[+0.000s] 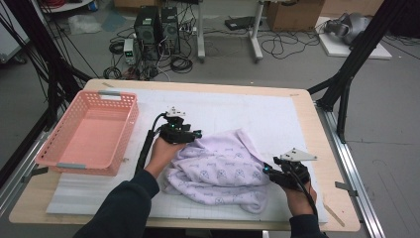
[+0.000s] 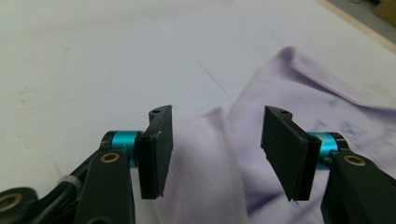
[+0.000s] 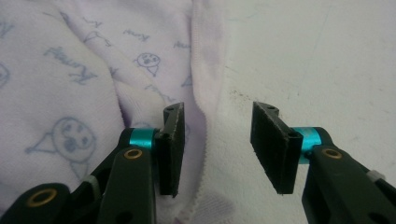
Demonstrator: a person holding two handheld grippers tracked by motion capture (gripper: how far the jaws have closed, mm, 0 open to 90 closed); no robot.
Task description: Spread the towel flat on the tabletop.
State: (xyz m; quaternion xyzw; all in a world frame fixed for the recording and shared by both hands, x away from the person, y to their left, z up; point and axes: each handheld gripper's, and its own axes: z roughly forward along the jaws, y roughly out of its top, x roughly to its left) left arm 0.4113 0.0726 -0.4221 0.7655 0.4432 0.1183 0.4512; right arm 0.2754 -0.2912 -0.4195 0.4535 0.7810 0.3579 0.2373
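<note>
Both tongs gape open: the left gripper straddles a fold of the crumpled lilac cloth mid-table, the right gripper its hem – either could pinch extra layers (or slip off).

The garment under my grippers is soft knitted cloth, matt, pale lilac with a faint printed pattern, its hem stitched and slightly ribbed. My left gripper carries matt black pads with a rough, foam-like face, set on glossy teal anodised metal collars and smooth black plastic arms with brass-coloured rivets. My right gripper is built the same; its pads look grainy and worn at the edges. The surface has a pale wood rim, covered by a matt white mat, lightly scuffed. The basket is smooth pink perforated plastic.
</note>
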